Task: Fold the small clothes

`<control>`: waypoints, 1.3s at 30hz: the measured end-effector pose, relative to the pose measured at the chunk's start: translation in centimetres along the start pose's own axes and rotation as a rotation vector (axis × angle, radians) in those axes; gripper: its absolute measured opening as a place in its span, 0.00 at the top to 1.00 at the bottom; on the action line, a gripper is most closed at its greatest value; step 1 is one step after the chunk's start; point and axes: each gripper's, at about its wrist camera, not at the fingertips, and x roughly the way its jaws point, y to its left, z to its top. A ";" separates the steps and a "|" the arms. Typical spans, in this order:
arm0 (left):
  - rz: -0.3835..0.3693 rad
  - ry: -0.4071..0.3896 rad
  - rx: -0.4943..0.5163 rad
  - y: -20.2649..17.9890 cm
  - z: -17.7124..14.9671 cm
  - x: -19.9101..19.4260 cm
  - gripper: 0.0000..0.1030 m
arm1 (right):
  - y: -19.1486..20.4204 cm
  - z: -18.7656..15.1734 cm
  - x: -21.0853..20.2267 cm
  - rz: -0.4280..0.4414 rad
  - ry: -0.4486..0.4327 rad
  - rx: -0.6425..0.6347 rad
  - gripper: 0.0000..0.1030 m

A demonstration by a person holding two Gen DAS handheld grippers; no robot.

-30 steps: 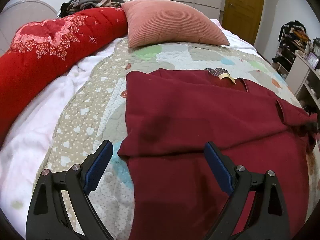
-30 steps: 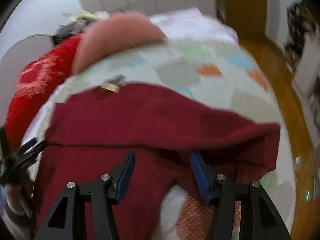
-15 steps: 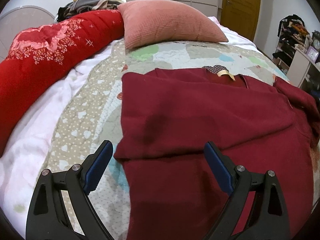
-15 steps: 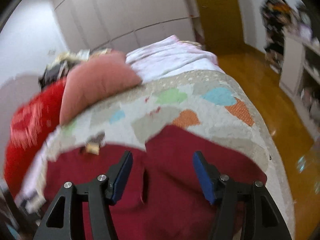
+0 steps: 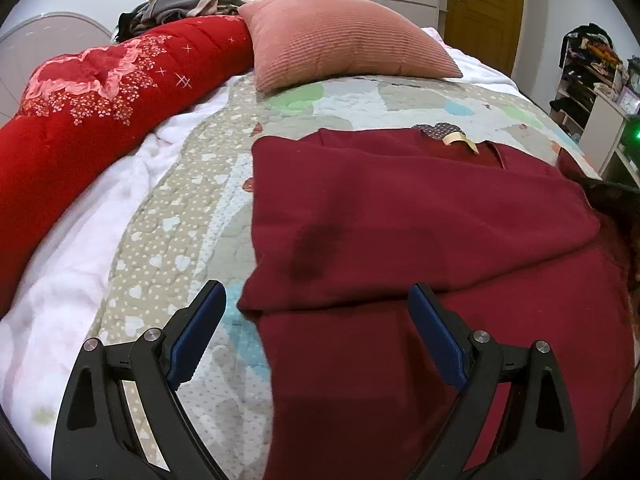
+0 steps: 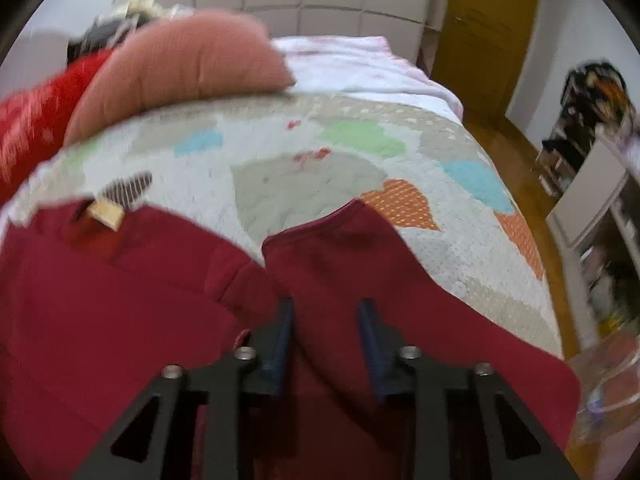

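The dark red knit sweater (image 5: 420, 232) lies flat on the patchwork quilt (image 5: 168, 240) of the bed, on the near side of the ribbed salmon-pink cushion (image 5: 340, 36). Its one sleeve is already folded across the body, and its tan neck label (image 5: 460, 140) points toward that cushion.

The left gripper (image 5: 318, 328) hangs with its blue-padded jaws spread wide over the sweater's folded corner, on the side away from the cushion, holding nothing.

The right gripper (image 6: 326, 336) is over the other sleeve (image 6: 360, 256), which sticks out toward the cushion. Its jaws are closing, and red cloth bulges between the blue pads. The picture is blurred, so I cannot say they press on it yet.

I see these risks:
- The pinch sits well down the sleeve, not at the cuff, so the loose end may droop and crease when lifted across.
- The pads may bite through into the body layer beneath, and the whole sweater would then drag over the quilt and spoil the first fold.
- Nothing pins the sweater down while the left gripper stays off it.
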 end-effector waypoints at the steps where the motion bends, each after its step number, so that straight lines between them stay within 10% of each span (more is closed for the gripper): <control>1: 0.002 -0.001 -0.002 0.2 0.0 0.0 0.10 | -0.8 0.1 -0.9 0.031 -0.014 0.047 0.89; 8: -0.017 -0.052 -0.086 2.7 1.3 -1.8 0.10 | -3.1 3.1 -11.9 0.263 -0.232 0.150 0.90; 13: -0.014 -0.099 -0.158 5.2 2.5 -3.7 0.10 | 2.3 5.5 -17.8 0.500 -0.324 0.046 0.90; 19: 0.015 -0.124 -0.229 7.6 2.9 -4.7 0.10 | 13.3 5.3 -14.7 0.670 -0.262 -0.088 0.90; 22: 0.026 -0.109 -0.232 7.8 2.5 -4.4 0.10 | 19.2 3.4 -8.7 0.725 -0.098 -0.107 0.83; 24: 0.027 -0.097 -0.202 7.4 2.3 -4.2 0.10 | 20.8 1.8 -6.9 0.713 -0.014 -0.106 0.62; 28: 0.028 -0.093 -0.148 6.3 2.2 -3.5 0.10 | 17.6 -2.0 -8.3 0.680 -0.037 -0.081 0.57; 39: 0.005 -0.027 -0.128 2.4 3.5 1.1 0.10 | -1.9 -6.0 -9.1 0.200 -0.033 0.246 0.53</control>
